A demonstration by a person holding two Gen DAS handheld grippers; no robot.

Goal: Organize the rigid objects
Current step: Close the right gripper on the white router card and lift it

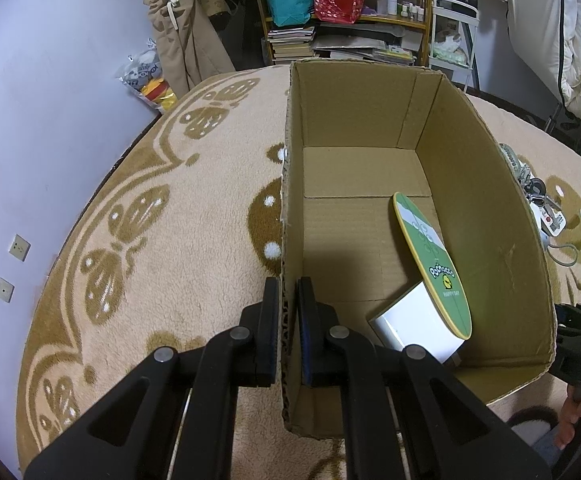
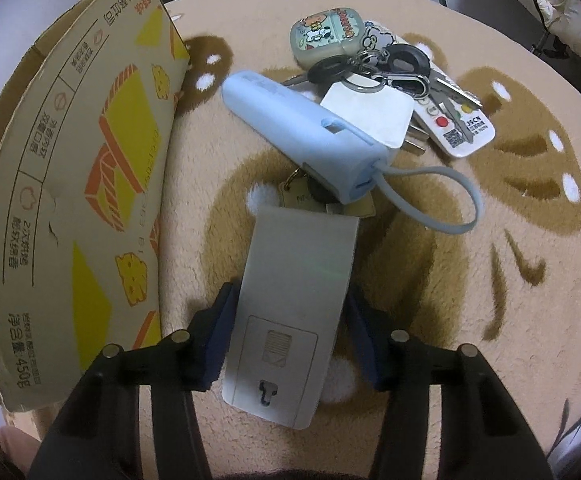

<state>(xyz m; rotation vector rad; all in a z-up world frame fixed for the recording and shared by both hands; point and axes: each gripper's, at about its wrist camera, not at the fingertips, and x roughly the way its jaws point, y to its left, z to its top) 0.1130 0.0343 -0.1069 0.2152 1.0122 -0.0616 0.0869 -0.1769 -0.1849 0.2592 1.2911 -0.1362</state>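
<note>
My left gripper [image 1: 288, 284] is shut on the left wall of an open cardboard box [image 1: 490, 240] that stands on a beige patterned rug. Inside the box a green oval card [image 1: 430, 256] leans on the right wall over a white box [image 1: 414, 328]. In the right wrist view my right gripper [image 2: 290, 296] points down at the rug, its blue pads against both long sides of a grey-white remote [image 2: 294, 304] lying back side up. Beyond it lie a light blue power bank [image 2: 302, 128] with a cable loop, a white charger plug [image 2: 370, 108], keys [image 2: 406, 68] and a cartoon earbud case [image 2: 326, 34].
The box's printed outer wall [image 2: 70, 200] stands close on the left of the remote. A small white remote with a red button [image 2: 458, 128] lies under the keys. Shelves with books and bags [image 1: 330, 8] stand past the rug, and a lilac wall [image 1: 50, 120] runs on the left.
</note>
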